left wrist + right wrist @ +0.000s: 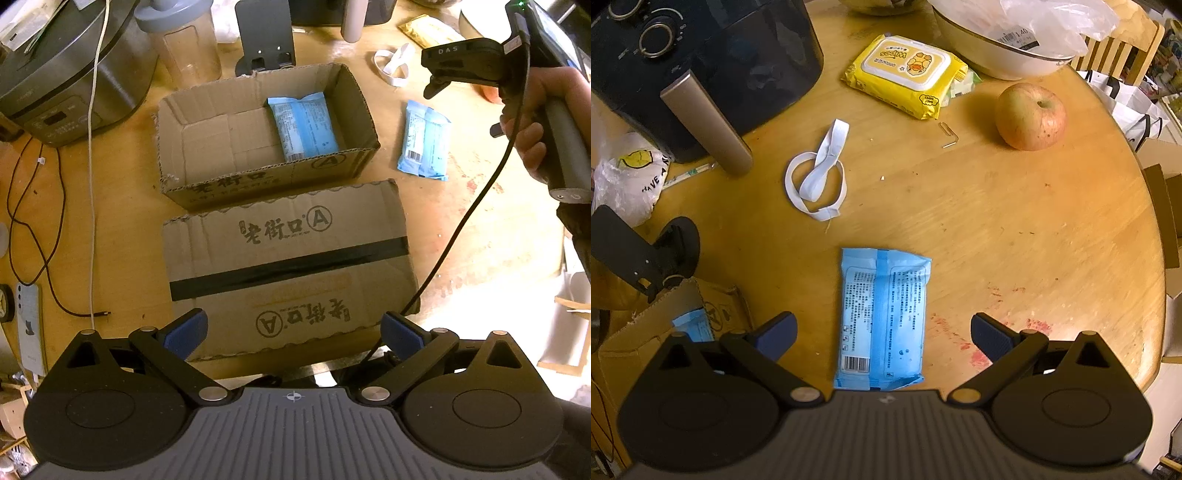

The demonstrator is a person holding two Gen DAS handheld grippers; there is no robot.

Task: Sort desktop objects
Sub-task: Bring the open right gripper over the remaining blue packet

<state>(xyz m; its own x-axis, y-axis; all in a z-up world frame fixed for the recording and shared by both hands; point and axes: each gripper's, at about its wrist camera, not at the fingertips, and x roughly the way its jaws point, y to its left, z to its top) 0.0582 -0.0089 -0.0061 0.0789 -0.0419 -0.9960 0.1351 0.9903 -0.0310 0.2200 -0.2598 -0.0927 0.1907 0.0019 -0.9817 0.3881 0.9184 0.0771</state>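
Left wrist view: left gripper (293, 334) spread wide, empty, above flat cardboard lid (288, 269) stamped "老街口 A", open box (266, 136) holding one blue packet (303, 125), right wrist view: right gripper (884, 334) spread wide, empty, over second blue packet (881, 317) on wooden table (1015, 229), yellow "wipes" pack (905, 74), apple (1030, 116)

The left wrist camera looks steeply down from above the near table edge at the lid (291, 266) and open box (266, 136). The right wrist camera sits lower and farther right, facing across the table (1015, 229) over a blue packet (882, 317). Both views share that packet (424, 142), the box corner (683, 306) and a white strap (820, 173).
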